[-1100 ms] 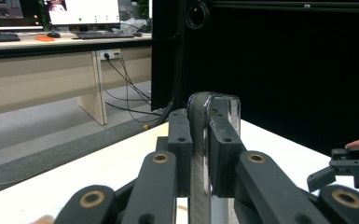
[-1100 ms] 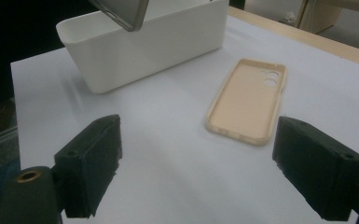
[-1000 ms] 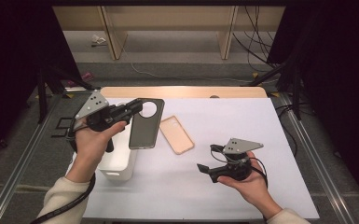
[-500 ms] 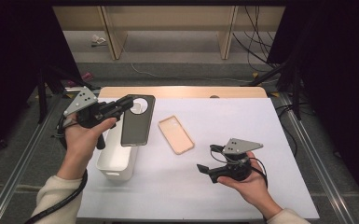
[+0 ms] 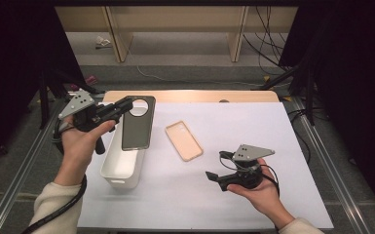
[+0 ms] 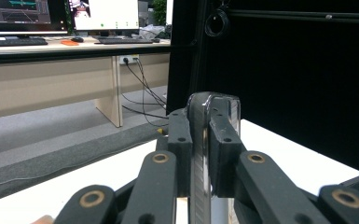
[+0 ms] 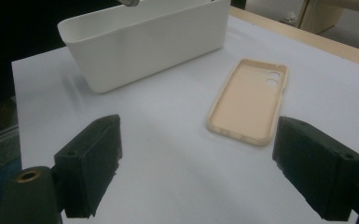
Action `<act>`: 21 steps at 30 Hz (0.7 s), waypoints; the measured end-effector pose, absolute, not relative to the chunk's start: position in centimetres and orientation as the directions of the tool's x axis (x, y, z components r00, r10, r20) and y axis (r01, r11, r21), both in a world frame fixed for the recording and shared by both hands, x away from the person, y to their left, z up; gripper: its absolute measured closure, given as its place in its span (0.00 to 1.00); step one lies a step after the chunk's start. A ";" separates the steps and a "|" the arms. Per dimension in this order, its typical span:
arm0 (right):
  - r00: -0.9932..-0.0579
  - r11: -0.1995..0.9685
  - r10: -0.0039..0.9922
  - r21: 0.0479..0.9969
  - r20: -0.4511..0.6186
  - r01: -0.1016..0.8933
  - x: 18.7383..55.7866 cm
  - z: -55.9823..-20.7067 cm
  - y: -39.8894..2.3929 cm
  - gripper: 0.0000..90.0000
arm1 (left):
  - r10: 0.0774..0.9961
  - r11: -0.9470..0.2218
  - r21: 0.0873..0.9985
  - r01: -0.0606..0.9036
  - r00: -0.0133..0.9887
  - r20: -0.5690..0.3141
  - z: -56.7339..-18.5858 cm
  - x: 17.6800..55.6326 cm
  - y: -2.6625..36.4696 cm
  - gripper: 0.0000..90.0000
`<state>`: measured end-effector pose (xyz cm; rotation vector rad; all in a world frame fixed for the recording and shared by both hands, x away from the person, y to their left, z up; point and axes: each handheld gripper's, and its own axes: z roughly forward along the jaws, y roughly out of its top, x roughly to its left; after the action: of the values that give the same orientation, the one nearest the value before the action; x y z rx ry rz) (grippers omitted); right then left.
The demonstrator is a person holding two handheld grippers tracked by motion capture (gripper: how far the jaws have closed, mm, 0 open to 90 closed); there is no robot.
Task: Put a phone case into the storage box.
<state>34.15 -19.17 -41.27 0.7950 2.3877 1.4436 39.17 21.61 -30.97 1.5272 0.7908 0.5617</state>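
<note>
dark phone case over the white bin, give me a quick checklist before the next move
1. Left tongs clamped on the dark phone case: ok, jaws pinch its edge in the left gripper view.
2. Case held above the white bin: ok in the high view.
3. Bin interior free for it: cannot tell, the case hides part.
4. Right tongs open and holding nothing: ok.
5. Beige phone case lies on the table, apart from the bin: ok.

Jaws clamp dark phone case (image 6: 200,154) edge-on, above white table (image 6: 279,149).
</note>
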 end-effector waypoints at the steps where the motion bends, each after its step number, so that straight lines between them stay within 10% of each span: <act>1: -0.823 0.364 0.563 0.872 0.073 0.327 34.2 -41.3 -19.2 0.18 | 0.758 0.001 0.988 0.155 0.644 -0.102 -31.0 39.2 21.7 0.90; 21: -0.825 0.361 0.560 0.873 0.078 0.327 34.2 -41.3 -19.2 0.18 | 0.779 0.020 0.988 0.153 0.618 -0.111 -30.9 39.5 23.4 0.90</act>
<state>34.21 -19.21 -41.32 0.7949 2.3896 1.4511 39.52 23.44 -30.93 1.5022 0.8208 0.5816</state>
